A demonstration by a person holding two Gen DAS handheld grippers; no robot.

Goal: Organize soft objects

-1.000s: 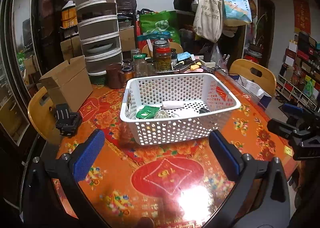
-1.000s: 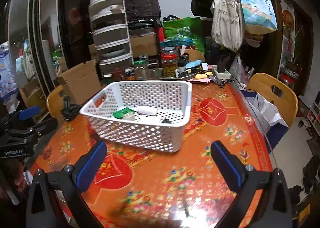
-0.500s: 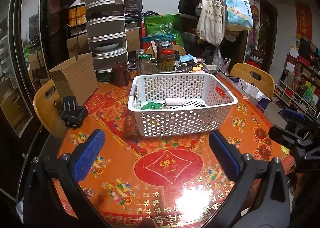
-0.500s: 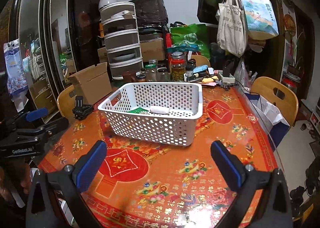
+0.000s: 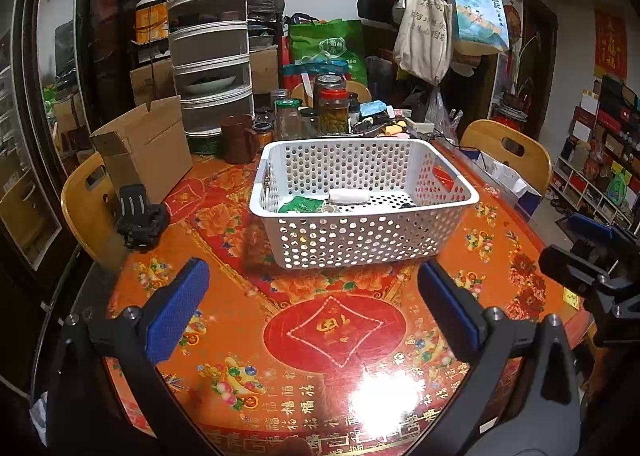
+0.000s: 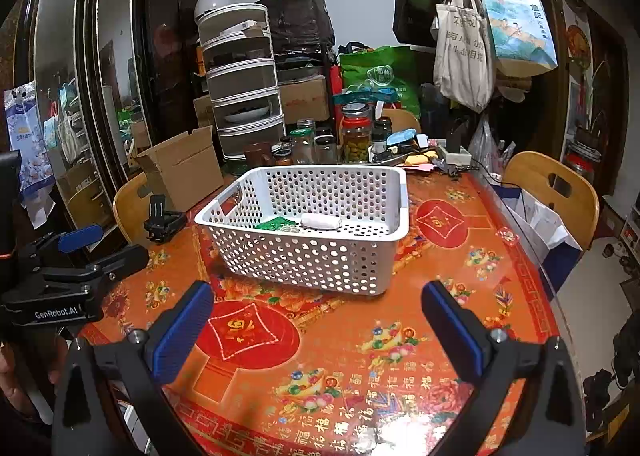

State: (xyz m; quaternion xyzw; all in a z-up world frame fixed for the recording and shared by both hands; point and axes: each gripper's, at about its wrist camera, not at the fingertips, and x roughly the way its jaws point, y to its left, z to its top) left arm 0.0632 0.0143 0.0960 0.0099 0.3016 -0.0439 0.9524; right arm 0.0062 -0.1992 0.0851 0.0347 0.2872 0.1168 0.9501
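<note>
Soft items are lying in the white basket [image 5: 362, 211], which is sitting mid-table on the red-and-orange cloth [image 5: 332, 332]: a green packet [image 5: 298, 204] at the 9 o'clock side of the floor, a white roll [image 5: 349, 195] just beside it toward the centre, and a small dark piece [image 5: 406, 205] toward 3 o'clock.

The left gripper [image 5: 320, 308] is hanging over the table's near edge at 6 o'clock from the basket, its blue pads spread wide with nothing between them. The right gripper [image 6: 320, 326] is hovering likewise, jaws wide apart and holding nothing, and is showing in the left view at 3 o'clock.

Jars [image 5: 333, 111] are standing at 12 o'clock behind the basket, a cardboard box [image 5: 146, 151] at 10 o'clock, and a black clamp [image 5: 138, 217] at 9 o'clock.
</note>
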